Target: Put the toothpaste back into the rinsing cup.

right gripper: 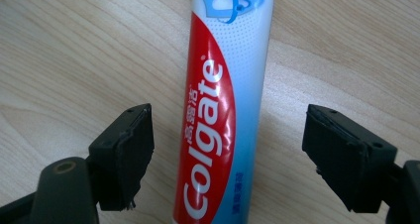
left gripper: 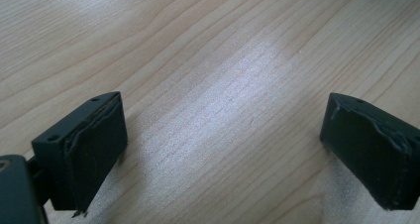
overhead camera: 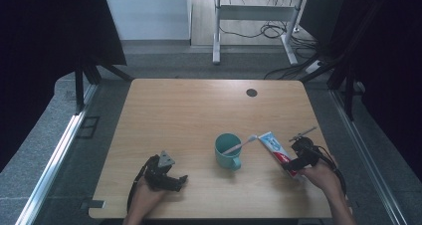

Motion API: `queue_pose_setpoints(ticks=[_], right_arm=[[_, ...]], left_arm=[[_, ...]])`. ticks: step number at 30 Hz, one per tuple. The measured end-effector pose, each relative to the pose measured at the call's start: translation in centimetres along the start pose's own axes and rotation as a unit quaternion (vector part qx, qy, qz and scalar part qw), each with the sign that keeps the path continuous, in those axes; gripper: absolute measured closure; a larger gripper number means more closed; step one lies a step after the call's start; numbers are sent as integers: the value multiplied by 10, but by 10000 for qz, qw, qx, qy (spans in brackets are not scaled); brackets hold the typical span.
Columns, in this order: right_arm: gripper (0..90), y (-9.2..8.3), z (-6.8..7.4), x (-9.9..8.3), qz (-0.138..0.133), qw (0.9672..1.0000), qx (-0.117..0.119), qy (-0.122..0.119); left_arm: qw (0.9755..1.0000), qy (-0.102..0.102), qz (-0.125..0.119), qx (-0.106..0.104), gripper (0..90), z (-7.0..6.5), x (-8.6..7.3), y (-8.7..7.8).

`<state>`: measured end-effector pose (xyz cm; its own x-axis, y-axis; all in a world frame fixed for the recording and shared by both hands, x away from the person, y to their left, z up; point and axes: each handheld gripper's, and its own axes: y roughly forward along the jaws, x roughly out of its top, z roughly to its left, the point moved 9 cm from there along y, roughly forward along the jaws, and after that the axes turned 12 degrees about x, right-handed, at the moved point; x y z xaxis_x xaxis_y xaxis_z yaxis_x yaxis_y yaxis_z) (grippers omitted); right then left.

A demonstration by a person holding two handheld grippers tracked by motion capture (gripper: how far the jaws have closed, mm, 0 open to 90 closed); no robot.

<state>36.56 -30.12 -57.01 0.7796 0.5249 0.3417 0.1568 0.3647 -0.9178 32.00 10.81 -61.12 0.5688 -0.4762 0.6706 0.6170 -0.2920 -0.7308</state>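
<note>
high view: right gripper (overhead camera: 294, 161) is seen at the near right over the toothpaste tube (overhead camera: 275, 150), right of the teal cup (overhead camera: 228, 152) with toothbrush (overhead camera: 239, 145); left gripper (overhead camera: 169, 177) near left | left gripper view: jaws spread wide over bare table (left gripper: 223, 60) | right gripper view: jaws wide, tube lying between, untouched
</note>
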Motion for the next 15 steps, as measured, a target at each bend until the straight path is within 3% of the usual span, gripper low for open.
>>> queue_pose_setpoints(ticks=[11,15], right_arm=[[176,6,-3,12,531,9983,-68,225],[226,8,-1,19,633,9976,-59,267]], left_arm=[[10000,-2,1,1,41,0,0,0],[10000,0,2,-1,41,0,0,0]])
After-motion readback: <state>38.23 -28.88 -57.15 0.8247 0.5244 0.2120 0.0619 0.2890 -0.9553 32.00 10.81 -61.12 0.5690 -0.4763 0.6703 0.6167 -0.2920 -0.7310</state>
